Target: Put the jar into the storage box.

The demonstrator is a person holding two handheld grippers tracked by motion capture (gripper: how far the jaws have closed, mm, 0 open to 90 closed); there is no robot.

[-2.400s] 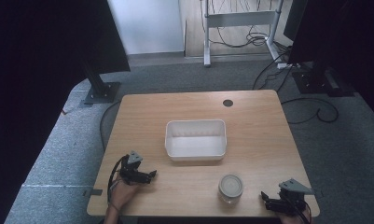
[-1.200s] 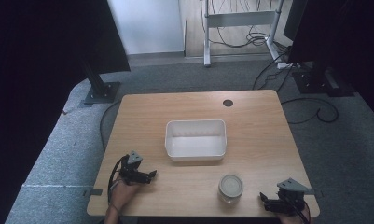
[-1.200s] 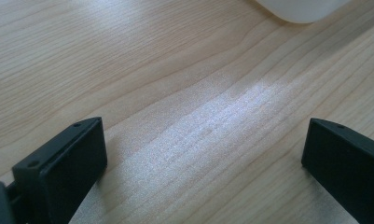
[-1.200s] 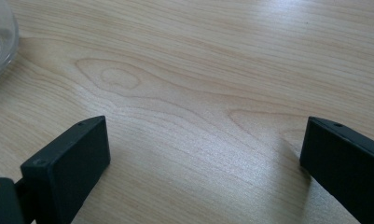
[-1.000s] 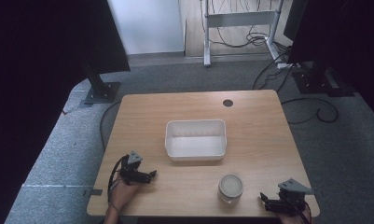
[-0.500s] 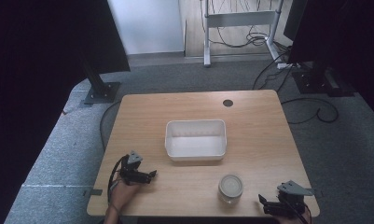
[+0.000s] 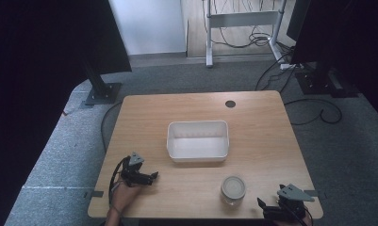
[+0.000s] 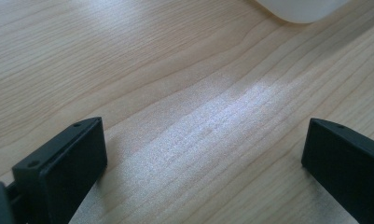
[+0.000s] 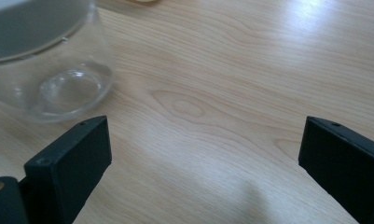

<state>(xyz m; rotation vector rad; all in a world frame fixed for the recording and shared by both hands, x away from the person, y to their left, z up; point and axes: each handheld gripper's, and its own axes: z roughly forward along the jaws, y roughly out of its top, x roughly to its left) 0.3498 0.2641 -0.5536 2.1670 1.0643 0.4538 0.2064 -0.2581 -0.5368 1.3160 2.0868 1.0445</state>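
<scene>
1. While both grippers rest low at the near table edge, treat the glass jar as the work piece: it stands at about 5 o'clock from the table centre, near the front edge, just beside the right gripper and at that gripper's 10 o'clock.
2. Note jaw state: right gripper jaws spread wide, holding nothing, bare wood between them; left gripper jaws likewise wide apart and empty, over bare wood at about 7 o'clock of the table.
3. Judge the step in hand as an approach to the jar by the right gripper. Swing the jaws toward 10 o'clock until the jar body sits centred between them; in the right gripper view it lies off to the upper left, outside the gap.
4. Keep the jaws level and low on the curved wall, below the lid; close gently, since rounded glass probably slips.
5. Orientation: jar upright, long axis vertical, lidded mouth pointing straight up, base flat on the wood.
6. Keep clear of the white bin, open side up at table centre, at 11 o'clock from the jar and well apart.
</scene>
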